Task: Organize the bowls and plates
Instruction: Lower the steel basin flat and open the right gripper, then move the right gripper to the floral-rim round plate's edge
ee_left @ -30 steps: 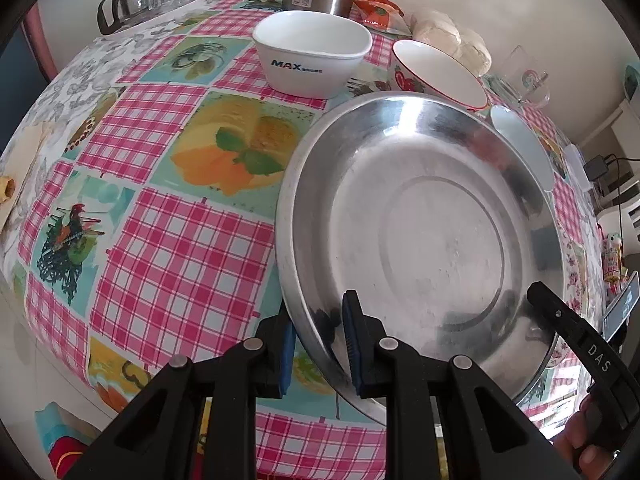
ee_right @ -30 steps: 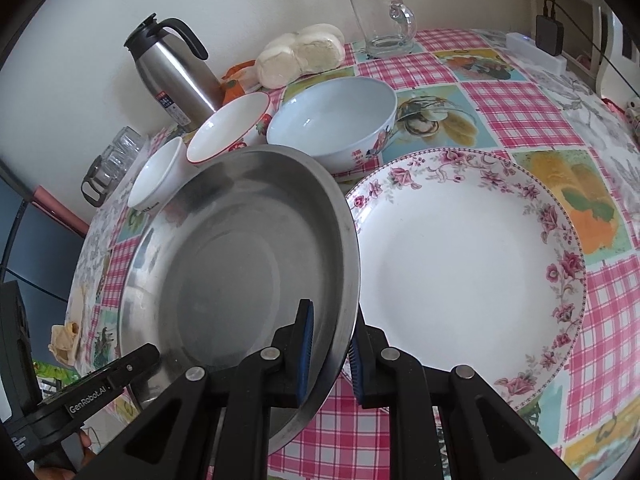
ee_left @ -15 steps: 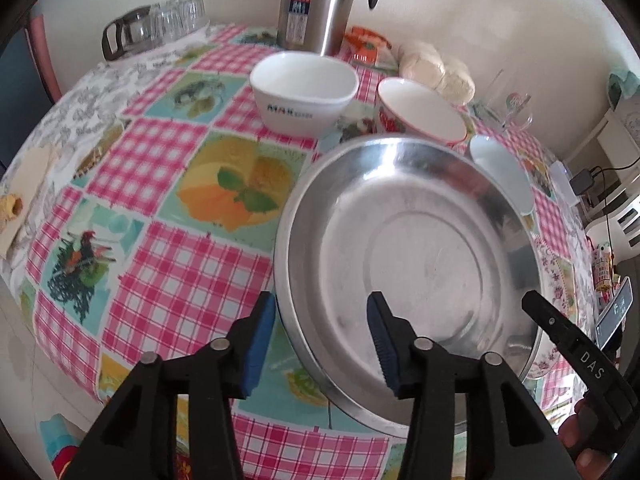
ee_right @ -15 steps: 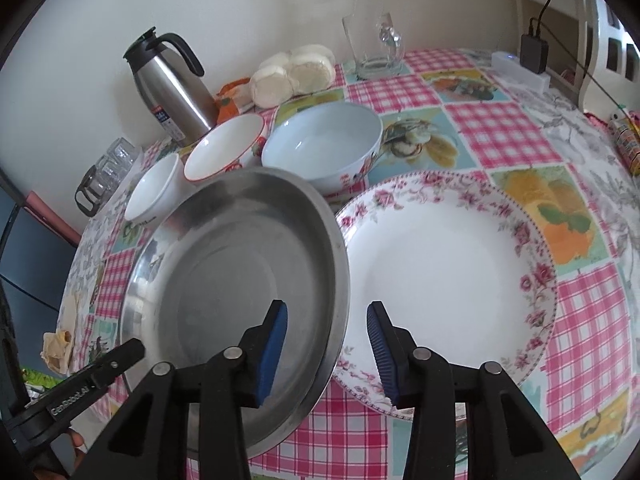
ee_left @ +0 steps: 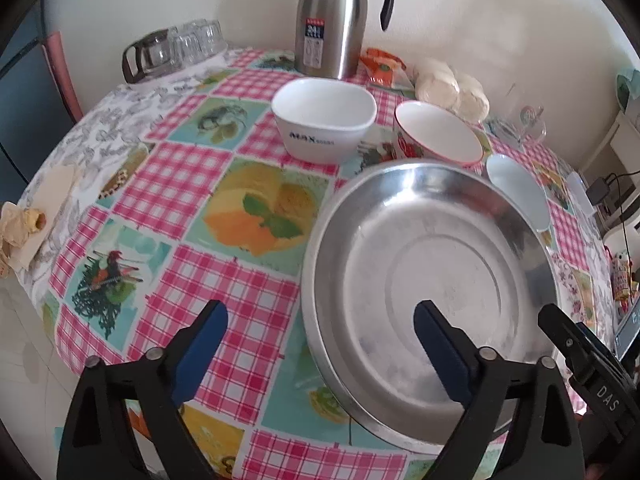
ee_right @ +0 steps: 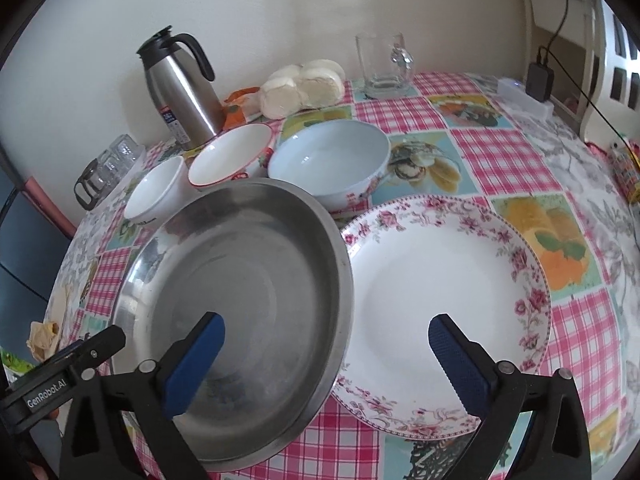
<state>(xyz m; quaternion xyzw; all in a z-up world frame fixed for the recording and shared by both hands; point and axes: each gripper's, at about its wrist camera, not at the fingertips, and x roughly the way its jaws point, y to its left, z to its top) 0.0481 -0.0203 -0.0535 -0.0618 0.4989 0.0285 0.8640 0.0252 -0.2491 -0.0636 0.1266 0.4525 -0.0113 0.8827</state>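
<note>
My left gripper [ee_left: 320,330] is opening, straddling the near-left rim of the round stainless-steel plate [ee_left: 428,276] without pressing it, while my right gripper [ee_right: 326,334] is opening over its right rim, just beside the floral-rimmed white plate [ee_right: 444,304].

A home dining corner, by the look of it; the desk [ee_right: 500,120] wears a plastic cloth of pink checks and food prints, pushed against a plain cream wall; a steel thermos jug [ee_left: 330,20] stands at the back beside upturned glasses [ee_left: 192,40], a glass mug [ee_right: 384,64] and a bag of steamed buns [ee_right: 304,86]; household crockery lies about, a flowered plate [ee_right: 440,280], a steel dish [ee_right: 240,280]; a charger [ee_right: 540,80] is plugged in nearby.
</note>
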